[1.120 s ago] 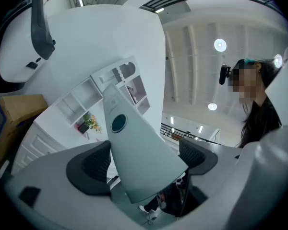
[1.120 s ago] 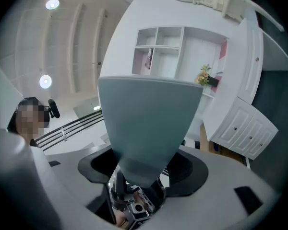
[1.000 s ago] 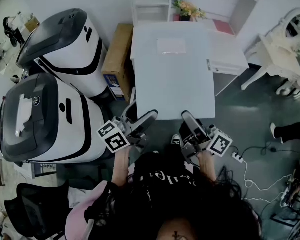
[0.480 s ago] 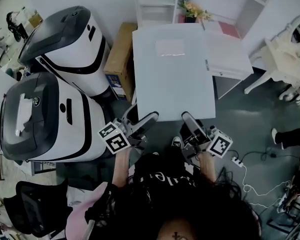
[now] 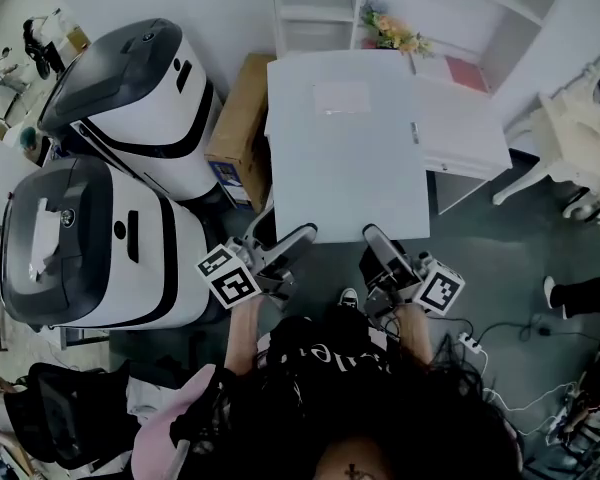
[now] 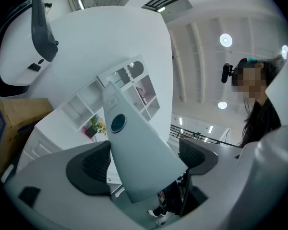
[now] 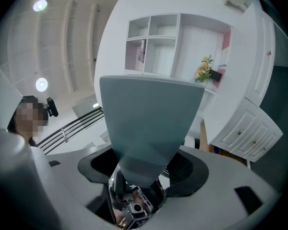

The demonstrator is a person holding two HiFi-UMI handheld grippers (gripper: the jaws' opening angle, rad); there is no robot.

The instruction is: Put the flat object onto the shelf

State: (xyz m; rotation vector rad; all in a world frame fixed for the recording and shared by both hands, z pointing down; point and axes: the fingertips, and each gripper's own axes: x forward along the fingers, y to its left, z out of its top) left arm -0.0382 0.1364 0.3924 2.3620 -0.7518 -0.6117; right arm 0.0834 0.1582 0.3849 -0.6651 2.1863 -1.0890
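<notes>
The large, pale grey flat board (image 5: 345, 148) is in the air in front of the person, carried by its near edge. The left gripper (image 5: 288, 240) has its jaws closed on the near left corner, and the right gripper (image 5: 378, 240) has its jaws closed on the near right corner. In both gripper views the board passes between the dark pads.

The long axis of the board runs straight away from the jaws toward the white open shelf unit (image 5: 310, 8). The far edge of the board lies just before the shelf and near a small bunch of orange and pink flowers (image 5: 390, 30). Both grippers stand equally far from the shelf, so the next move probably needs both to push forward together and keep the board level.

No worktop shows under the board, only dark grey floor (image 5: 500, 238). A brown cardboard box (image 5: 238, 118) and two white and dark grey machines (image 5: 130, 88) stand to the left.
</notes>
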